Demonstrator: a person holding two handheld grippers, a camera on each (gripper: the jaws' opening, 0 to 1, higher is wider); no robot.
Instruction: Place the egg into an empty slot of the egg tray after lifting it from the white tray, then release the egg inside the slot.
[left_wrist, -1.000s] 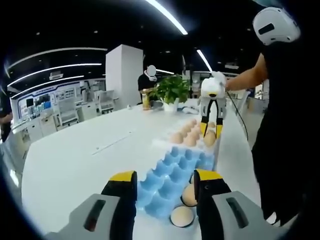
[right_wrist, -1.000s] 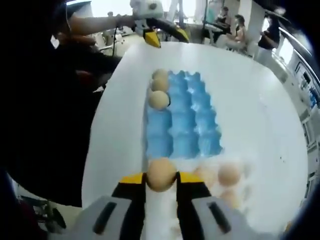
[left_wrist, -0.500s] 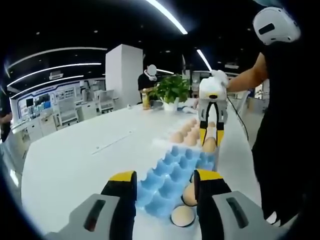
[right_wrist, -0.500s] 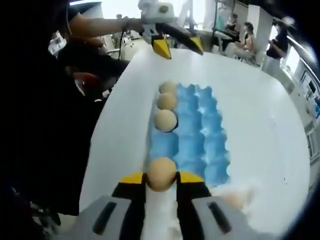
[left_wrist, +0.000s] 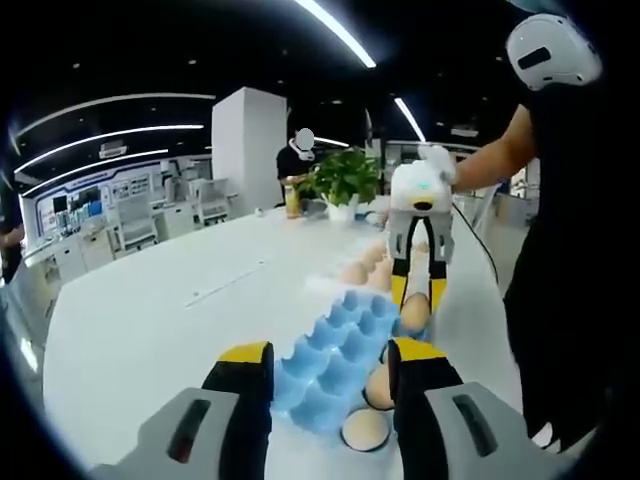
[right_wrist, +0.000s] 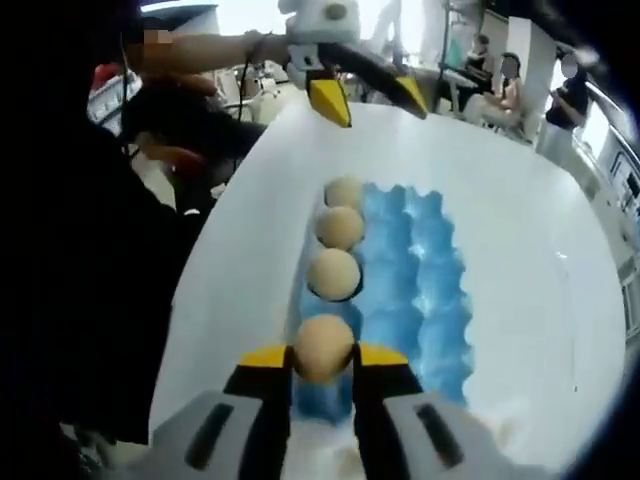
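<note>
On the long white surface (left_wrist: 150, 320), seen from the left gripper view, the left tongs (left_wrist: 330, 365) rise from the bottom with their yellow-tipped jaws spread apart and holding nothing. Between and just beyond those jaws lies the blue egg tray (left_wrist: 345, 345), with two eggs sitting in slots at its near right edge beside the right jaw. Further along the tray, the right tongs (left_wrist: 415, 305) come down from a person's hand, clamped on an egg (left_wrist: 413, 314) that hangs low over the tray's right-hand row. Past the blue tray, more eggs rest on the white tray (left_wrist: 350, 278), and a potted plant (left_wrist: 345, 180) stands at the far end of the surface.

In the right gripper view, the person's dark sleeve fills the left side. The right tongs (right_wrist: 322, 362) grip the egg (right_wrist: 323, 346) between their yellow tips, above the left column of the egg tray (right_wrist: 420, 290). Three more eggs (right_wrist: 334, 273) sit in that same column, in a line running away from the held one. At the far end of the tray, the left tongs (right_wrist: 368, 96) hover with jaws apart.
</note>
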